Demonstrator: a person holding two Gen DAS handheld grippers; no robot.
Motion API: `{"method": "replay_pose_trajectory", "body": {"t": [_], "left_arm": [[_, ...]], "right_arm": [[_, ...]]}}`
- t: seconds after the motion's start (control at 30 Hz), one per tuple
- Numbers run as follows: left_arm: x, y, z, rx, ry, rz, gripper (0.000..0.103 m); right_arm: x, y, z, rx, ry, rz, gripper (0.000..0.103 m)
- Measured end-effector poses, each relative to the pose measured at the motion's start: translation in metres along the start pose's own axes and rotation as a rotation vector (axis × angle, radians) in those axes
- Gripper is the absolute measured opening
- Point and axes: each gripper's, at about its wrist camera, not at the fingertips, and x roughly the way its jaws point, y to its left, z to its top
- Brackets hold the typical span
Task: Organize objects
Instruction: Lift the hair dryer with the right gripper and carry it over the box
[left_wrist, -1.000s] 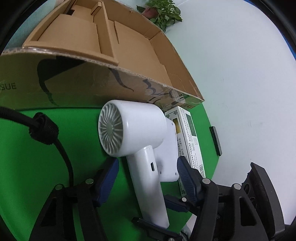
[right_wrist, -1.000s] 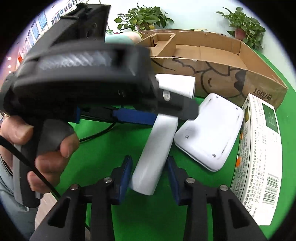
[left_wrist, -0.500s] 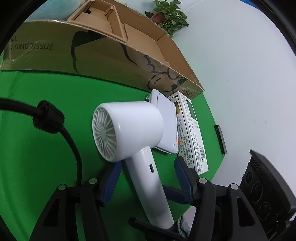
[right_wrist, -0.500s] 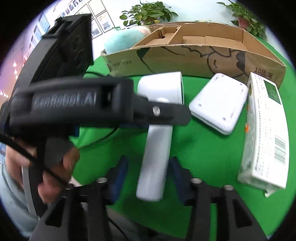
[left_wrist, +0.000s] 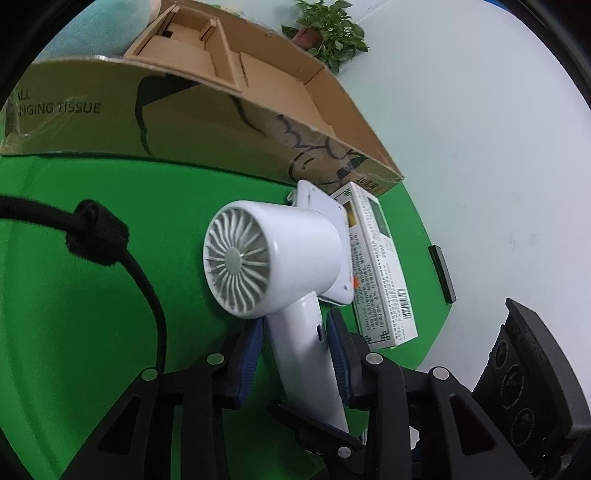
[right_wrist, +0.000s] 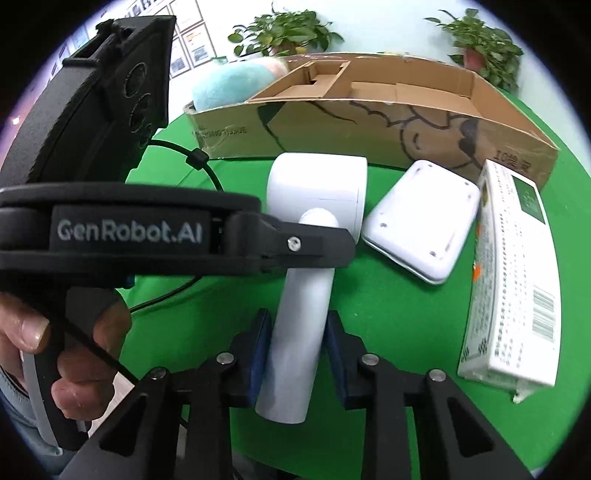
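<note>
The white hair dryer (left_wrist: 273, 258) is gripped by its handle between the jaws of both the left gripper (left_wrist: 295, 332) and the right gripper (right_wrist: 297, 332), which have just been closing on it; beyond the jaws the cardboard box (right_wrist: 369, 125) is seen on the green tabletop (left_wrist: 110, 221)

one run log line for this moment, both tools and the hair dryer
left tool: closing on hair dryer handle | right tool: closing on same handle, lower end | cardboard box: open behind

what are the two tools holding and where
Both grip the white hair dryer by its handle: left tool just below the head, right tool near the end.
</note>
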Motion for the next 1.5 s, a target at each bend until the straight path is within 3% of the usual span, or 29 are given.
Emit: {"method": "replay_pose_trajectory", "body": {"t": [0.2, 0.27, 0.57, 0.7, 0.9, 1.13, 1.5], "left_arm": [[-0.032, -0.016, -0.007, 0.049, -0.05, 0.007, 0.031], [-0.04, -0.023, -0.003, 0.061, -0.072, 0.004, 0.03], [-0.072, -0.048, 0.008, 0.137, -0.122, 0.019, 0.03], [-0.086, -0.062, 0.017, 0.17, -0.15, 0.012, 0.03], [-0.107, -0.096, 0.044, 0.247, -0.211, 0.02, 0.03], [-0.123, -0.122, 0.08, 0.304, -0.244, 0.027, 0.03], [-0.12, -0.135, 0.143, 0.299, -0.236, 0.031, 0.03]], "right_arm": [[-0.009, -0.001, 0.002, -0.013, -0.056, -0.022, 0.027], [-0.008, -0.027, 0.02, -0.022, -0.081, -0.028, 0.027], [-0.017, -0.017, 0.059, -0.039, -0.178, -0.05, 0.026], [-0.03, -0.011, 0.057, -0.043, -0.207, -0.057, 0.026], [-0.051, -0.008, 0.074, -0.058, -0.287, -0.082, 0.026], [-0.059, -0.02, 0.116, -0.07, -0.362, -0.106, 0.026], [-0.053, -0.045, 0.167, -0.055, -0.366, -0.108, 0.026]]}}
